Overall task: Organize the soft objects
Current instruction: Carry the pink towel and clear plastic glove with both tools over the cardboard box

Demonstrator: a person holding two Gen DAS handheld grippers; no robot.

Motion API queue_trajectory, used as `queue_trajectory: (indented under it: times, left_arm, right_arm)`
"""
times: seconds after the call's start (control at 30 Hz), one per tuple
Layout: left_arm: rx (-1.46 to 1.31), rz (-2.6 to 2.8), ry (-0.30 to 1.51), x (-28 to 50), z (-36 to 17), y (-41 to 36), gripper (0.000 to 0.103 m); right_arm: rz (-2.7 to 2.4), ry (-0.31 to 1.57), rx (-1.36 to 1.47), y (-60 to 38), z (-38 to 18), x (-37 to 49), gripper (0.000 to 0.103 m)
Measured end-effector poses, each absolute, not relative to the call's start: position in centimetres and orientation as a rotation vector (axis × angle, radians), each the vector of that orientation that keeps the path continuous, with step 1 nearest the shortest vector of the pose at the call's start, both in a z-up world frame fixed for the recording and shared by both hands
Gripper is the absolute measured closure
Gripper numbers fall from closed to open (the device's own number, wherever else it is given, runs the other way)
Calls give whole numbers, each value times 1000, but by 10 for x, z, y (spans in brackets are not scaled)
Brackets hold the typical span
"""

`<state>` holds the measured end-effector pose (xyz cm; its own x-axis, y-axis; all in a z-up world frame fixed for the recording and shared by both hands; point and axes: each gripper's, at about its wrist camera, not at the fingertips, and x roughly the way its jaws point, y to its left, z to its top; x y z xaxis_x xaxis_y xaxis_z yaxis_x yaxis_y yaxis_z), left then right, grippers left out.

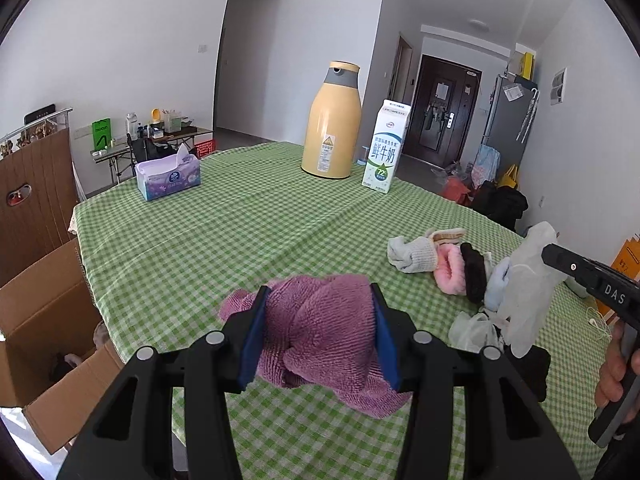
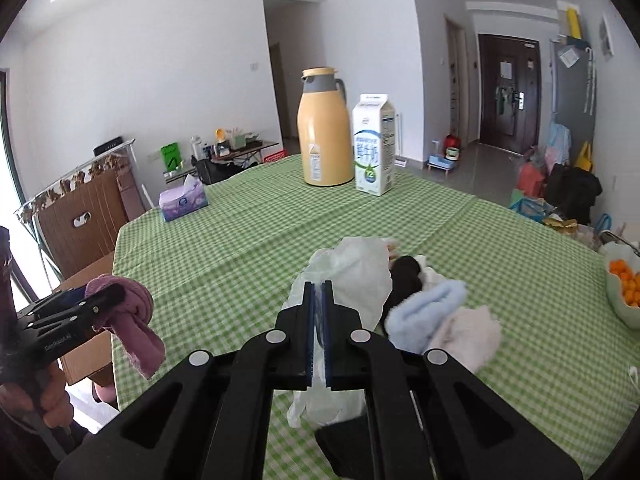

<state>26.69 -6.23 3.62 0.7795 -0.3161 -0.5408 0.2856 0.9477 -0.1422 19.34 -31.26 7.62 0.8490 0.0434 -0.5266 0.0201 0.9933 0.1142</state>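
Note:
My left gripper (image 1: 320,316) is shut on a mauve terry cloth (image 1: 320,340), bunched between the blue pads. In the right wrist view that cloth (image 2: 132,320) hangs from the left gripper (image 2: 114,294) above the table's left edge. My right gripper (image 2: 318,292) is shut on a thin white plastic bag (image 2: 352,272), which dangles from it in the left wrist view too (image 1: 524,292). Beneath and beside the bag lies a pile of soft things: a grey sock (image 1: 412,256), a pink fluffy sock (image 1: 450,272), a black one (image 2: 404,280) and a light blue one (image 2: 428,312).
A green checked cloth covers the table (image 1: 240,240). At the back stand a yellow thermos jug (image 1: 330,128), a milk carton (image 1: 384,148) and a tissue box (image 1: 168,176). An open cardboard box (image 1: 44,320) sits beside the left edge. A bowl of oranges (image 2: 624,292) is at the far right.

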Motion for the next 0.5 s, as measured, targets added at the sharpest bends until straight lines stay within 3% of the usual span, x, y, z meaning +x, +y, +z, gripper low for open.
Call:
queue_trajectory:
  times: [0.5]
  left_arm:
    - [-78, -385, 536, 244, 51, -59, 57]
  right_arm:
    - [-64, 545, 89, -312, 86, 165, 99]
